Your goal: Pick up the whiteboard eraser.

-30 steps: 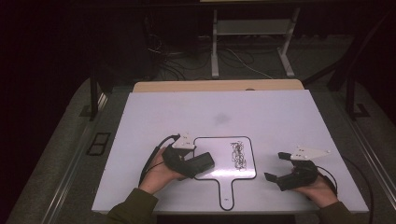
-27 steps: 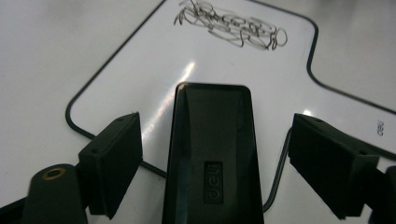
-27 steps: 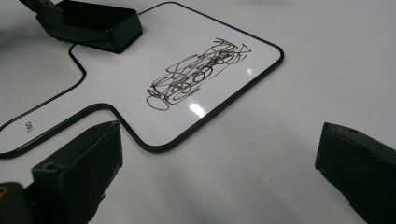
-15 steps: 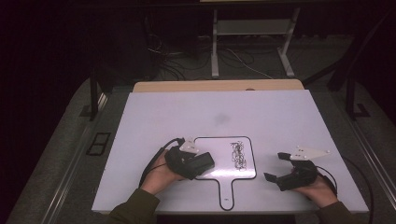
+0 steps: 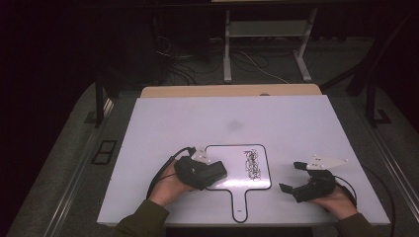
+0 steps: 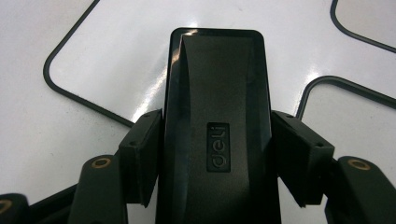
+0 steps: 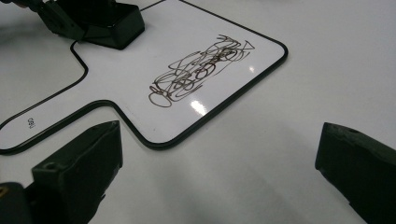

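**Black eraser clamped at the board's near-left corner**

Black plastic eraser (image 6: 215, 135), embossed with a "deli" mark, gripped on both long sides by the left gripper (image 6: 217, 154); jaws just been closing, pads now pressed against its flanks. Seen from the high view, sits at about 8 o'clock on the small whiteboard (image 5: 232, 168), over the board's left edge, with the left gripper (image 5: 210, 173) and the hand behind it coming in from 7 o'clock. Resting on or just above the glossy surface; cannot tell which.

At 3 o'clock from the eraser, a dark scribble (image 5: 253, 163) of looping marker lines, untouched, toward the board's right half. Board itself white with a thin black border and a short handle pointing to 6 o'clock.

Farther out, at 3 o'clock of the board, the right gripper (image 5: 296, 177) low over the white table (image 5: 276, 118), jaws spread wide with nothing between them, aimed toward the scribble (image 7: 198, 72). Well apart from the board's right edge.

Beyond the table at 12 o'clock, a dark floor with cables and a metal stand (image 5: 267, 29).
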